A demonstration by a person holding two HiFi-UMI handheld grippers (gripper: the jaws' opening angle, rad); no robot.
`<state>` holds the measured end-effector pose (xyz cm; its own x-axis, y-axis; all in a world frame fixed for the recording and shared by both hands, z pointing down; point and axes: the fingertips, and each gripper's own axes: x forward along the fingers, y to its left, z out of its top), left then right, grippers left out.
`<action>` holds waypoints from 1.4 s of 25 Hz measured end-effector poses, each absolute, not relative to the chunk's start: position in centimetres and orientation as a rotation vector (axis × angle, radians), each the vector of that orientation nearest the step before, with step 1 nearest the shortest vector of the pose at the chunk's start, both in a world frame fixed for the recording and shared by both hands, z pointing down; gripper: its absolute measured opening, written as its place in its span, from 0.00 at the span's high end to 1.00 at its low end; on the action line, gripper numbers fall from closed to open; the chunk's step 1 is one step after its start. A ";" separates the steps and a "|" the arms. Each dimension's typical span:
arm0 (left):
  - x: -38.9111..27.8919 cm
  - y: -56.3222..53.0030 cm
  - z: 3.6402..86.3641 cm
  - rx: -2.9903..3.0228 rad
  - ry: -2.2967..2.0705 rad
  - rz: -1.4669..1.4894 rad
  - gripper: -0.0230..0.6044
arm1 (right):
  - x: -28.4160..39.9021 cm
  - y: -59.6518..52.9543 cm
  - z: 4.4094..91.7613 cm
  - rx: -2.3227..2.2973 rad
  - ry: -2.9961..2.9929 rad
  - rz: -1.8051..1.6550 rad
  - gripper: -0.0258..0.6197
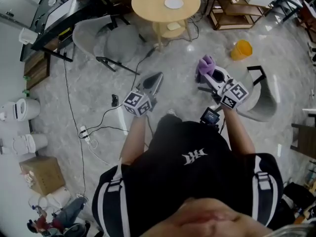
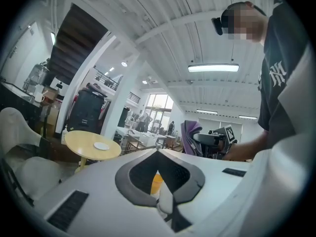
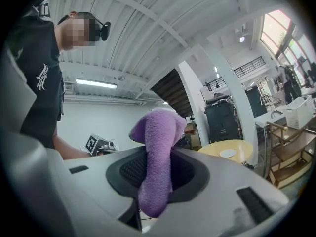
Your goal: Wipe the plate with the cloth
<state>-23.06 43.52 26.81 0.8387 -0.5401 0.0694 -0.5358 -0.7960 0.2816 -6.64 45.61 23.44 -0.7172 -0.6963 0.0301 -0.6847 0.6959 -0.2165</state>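
The person's black shirt (image 1: 197, 162) fills the near part of the head view, with both forearms reaching forward over the pale stone floor (image 1: 98, 90).

The left gripper (image 1: 156, 80) is held out in the air over the floor. In its own view the jaws stand together, their tips meeting, with nothing between them. Only a sliver of orange shows through the slit lower down.

The right gripper (image 1: 213, 78) is held level with the left one and apart from it. Its jaws are clamped on the purple cloth (image 3: 158, 137). The cloth runs up between the pads and bulges out in a rounded fold beyond the tips.

On the floor just past the right gripper stands an orange bucket (image 1: 241, 49). A white chair (image 1: 264, 100) is to the right of that gripper. Black cables trail across the floor on the left to a power strip (image 1: 85, 134). Farther on that side a grey chair (image 1: 106, 41) stands beside the counter.

Farthest ahead is the round, pale wooden counter (image 1: 148, 6). The white plate (image 1: 174, 3) lies flat on it, a little right of the middle and well in from every edge. Both grippers and the cloth are well apart from the plate.
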 end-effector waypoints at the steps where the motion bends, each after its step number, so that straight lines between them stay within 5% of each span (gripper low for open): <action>1: -23.6 42.6 26.8 2.726 -0.811 -0.023 0.94 | -7.2 44.8 23.5 -1.166 2.847 -0.329 0.81; 11: -24.6 36.2 28.0 2.714 -0.717 -0.057 0.94 | -8.8 39.6 23.4 -1.263 2.880 -0.310 0.81; 35: -9.0 17.3 25.6 2.792 -0.760 0.111 0.94 | 6.4 20.0 22.4 -1.121 2.899 -0.201 0.81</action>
